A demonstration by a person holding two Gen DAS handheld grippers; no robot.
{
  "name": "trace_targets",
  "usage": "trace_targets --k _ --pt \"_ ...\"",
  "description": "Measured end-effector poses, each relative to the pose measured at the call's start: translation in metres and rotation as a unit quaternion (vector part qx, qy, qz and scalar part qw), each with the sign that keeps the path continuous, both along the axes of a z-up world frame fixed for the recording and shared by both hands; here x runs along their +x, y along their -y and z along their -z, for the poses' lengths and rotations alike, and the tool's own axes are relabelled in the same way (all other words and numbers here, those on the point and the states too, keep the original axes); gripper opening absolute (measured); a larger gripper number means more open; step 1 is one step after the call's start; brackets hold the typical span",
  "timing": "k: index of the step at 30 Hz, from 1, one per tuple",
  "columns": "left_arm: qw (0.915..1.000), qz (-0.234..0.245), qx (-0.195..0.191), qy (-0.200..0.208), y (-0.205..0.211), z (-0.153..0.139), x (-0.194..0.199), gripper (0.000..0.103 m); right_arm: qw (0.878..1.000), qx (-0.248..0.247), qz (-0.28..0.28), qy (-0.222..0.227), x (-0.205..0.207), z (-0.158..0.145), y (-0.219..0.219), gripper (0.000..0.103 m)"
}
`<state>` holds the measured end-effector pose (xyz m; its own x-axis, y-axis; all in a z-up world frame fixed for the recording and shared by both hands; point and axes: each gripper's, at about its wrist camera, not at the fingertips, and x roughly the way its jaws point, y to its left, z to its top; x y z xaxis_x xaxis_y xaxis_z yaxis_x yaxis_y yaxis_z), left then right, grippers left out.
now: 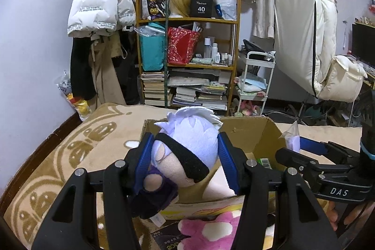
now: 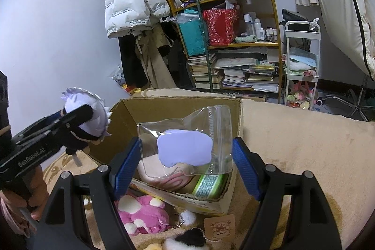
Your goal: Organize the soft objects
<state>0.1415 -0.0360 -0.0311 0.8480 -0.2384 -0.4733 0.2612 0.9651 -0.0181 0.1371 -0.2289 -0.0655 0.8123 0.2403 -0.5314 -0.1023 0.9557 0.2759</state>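
My left gripper (image 1: 185, 161) is shut on a white-haired plush doll (image 1: 187, 147) with a black blindfold, held above the near edge of an open cardboard box (image 1: 257, 132); the doll also shows in the right wrist view (image 2: 86, 118). My right gripper (image 2: 185, 163) is open; a clear zip bag holding a lilac pad (image 2: 185, 149) sits between its blue pads over the box (image 2: 131, 114), and I cannot tell if it is falling or resting. A pink plush (image 2: 143, 212) lies in front of the box.
The box holds a pale pink plush (image 2: 161, 177) and a green packet (image 2: 206, 186). A black-and-white plush (image 2: 187, 240) and a bear tag (image 2: 219, 229) lie on the beige patterned blanket (image 2: 293, 144). A cluttered shelf (image 1: 187, 50) and a white cart (image 1: 255, 81) stand behind.
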Motion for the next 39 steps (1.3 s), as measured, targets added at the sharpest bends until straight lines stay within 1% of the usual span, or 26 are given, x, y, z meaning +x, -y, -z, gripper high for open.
trace_targets --k 9,13,16,17,18,20,22,23,24,26,30,36,39 --pt "0.9993 0.009 -0.023 -0.027 0.005 0.008 0.014 0.054 1.000 -0.001 -0.008 0.001 -0.001 0.000 -0.004 0.082" --pt "0.9992 0.008 -0.022 -0.031 0.006 0.009 0.018 0.057 1.000 -0.007 -0.010 0.010 -0.002 -0.001 -0.007 0.083" --pt "0.9990 0.004 -0.025 -0.036 0.006 0.011 0.020 0.062 1.000 -0.006 -0.009 0.008 -0.003 -0.002 -0.008 0.086" --pt "0.9990 0.003 -0.024 -0.038 0.006 0.011 0.020 0.068 1.000 -0.003 -0.005 0.009 -0.003 -0.002 -0.006 0.091" --pt "0.9990 -0.001 -0.022 -0.039 0.005 0.011 0.020 0.075 1.000 -0.001 -0.002 0.010 -0.004 -0.003 -0.005 0.093" --pt "0.9991 -0.006 -0.021 -0.037 0.003 0.010 0.018 0.080 1.000 0.011 0.005 0.014 -0.007 -0.005 -0.001 0.094" --pt "0.9989 -0.014 -0.019 -0.039 0.000 0.008 0.016 0.086 1.000 0.018 0.012 0.013 -0.008 -0.006 0.003 0.099" --pt "0.9987 -0.020 -0.018 -0.043 -0.003 0.007 0.015 0.091 0.999 0.024 0.018 0.013 -0.009 -0.007 0.006 0.103" --pt "0.9985 -0.024 -0.017 -0.045 -0.005 0.006 0.013 0.093 0.999 0.027 0.023 0.015 -0.011 -0.007 0.007 0.103" --pt "0.9984 -0.031 -0.013 -0.046 -0.008 0.004 0.010 0.096 0.999 0.033 0.030 0.013 -0.012 -0.008 0.011 0.103" --pt "0.9975 -0.051 0.010 -0.048 -0.015 -0.001 -0.002 0.100 0.998 0.040 0.041 0.004 -0.016 -0.011 0.015 0.103" --pt "0.9955 -0.052 0.034 -0.072 -0.020 -0.007 -0.024 0.101 0.998 0.042 0.039 -0.005 -0.033 -0.017 0.013 0.103" --pt "0.9944 -0.060 0.039 -0.078 -0.022 -0.010 -0.035 0.101 0.999 0.039 0.034 -0.010 -0.044 -0.021 0.010 0.103"
